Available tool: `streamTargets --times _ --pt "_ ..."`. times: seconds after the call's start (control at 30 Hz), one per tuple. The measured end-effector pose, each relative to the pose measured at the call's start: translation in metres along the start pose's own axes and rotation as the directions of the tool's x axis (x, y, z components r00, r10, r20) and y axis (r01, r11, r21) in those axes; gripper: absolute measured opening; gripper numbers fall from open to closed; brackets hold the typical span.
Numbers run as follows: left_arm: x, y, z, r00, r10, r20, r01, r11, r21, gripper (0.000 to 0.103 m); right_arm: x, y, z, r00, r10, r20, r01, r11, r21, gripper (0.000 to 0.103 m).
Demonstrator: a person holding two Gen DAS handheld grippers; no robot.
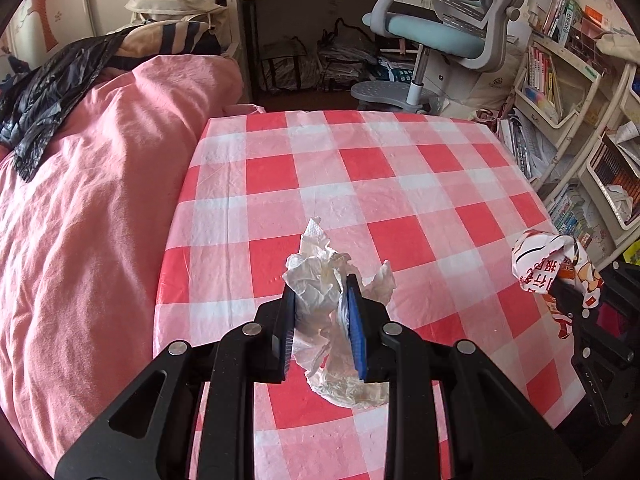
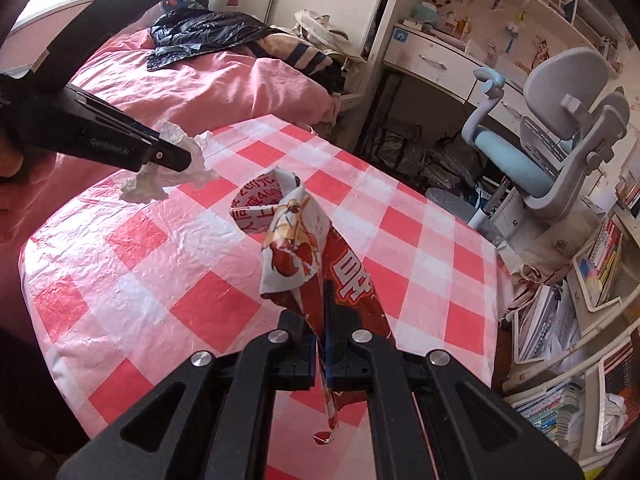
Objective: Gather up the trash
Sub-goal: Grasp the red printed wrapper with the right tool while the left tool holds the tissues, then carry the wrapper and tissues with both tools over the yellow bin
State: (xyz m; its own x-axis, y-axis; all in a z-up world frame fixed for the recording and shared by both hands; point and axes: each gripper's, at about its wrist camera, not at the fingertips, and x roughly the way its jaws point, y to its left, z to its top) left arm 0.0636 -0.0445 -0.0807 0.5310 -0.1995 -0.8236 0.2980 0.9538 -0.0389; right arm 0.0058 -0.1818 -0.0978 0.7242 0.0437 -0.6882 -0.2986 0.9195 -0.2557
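The left gripper [image 1: 322,312] is clenched on a crumpled white tissue [image 1: 324,280], which bulges above and hangs below the two pads and sits clear of the counter [image 1: 400,184] beneath it. The counter wears a red-and-white checked plastic cloth, wrinkled and otherwise bare.

The right gripper [image 2: 318,344] is clamped tight on a red-and-white printed snack wrapper [image 2: 296,248]; the wrapper stands up from the narrow slit between the pads, its open mouth twisted at the top, and a torn tail dangles below. It too is lifted off the counter. In the left wrist view this wrapper shows at the right edge, above the counter's rim; in the right wrist view the tissue hangs at the upper left, over the counter's far corner.

A bed with a pink quilt [image 1: 88,184] lies just beside the counter, with a dark jacket [image 1: 44,92] on it. A grey and blue desk chair [image 2: 548,152] stands beyond, near bookshelves [image 1: 568,92].
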Motion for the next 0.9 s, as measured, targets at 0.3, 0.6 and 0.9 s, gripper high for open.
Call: streamTargets --times 0.3,0.6,0.9 --pt "-0.006 -0.009 0.015 0.994 -0.097 0.06 0.101 0.992 -0.071 0.022 -0.003 -0.012 -0.01 1.0 -0.019 0.006 0.019 1.0 0.002 0.004" --pt "-0.007 -0.043 0.015 0.97 -0.224 0.092 0.23 0.971 -0.057 0.022 -0.021 -0.055 -0.025 0.995 -0.094 0.018 0.092 0.993 0.07 0.004" --pt "0.002 -0.102 0.022 0.929 -0.36 0.087 0.362 0.932 -0.003 0.022 -0.015 -0.114 -0.069 0.974 -0.185 -0.128 0.201 0.971 0.126 0.004"
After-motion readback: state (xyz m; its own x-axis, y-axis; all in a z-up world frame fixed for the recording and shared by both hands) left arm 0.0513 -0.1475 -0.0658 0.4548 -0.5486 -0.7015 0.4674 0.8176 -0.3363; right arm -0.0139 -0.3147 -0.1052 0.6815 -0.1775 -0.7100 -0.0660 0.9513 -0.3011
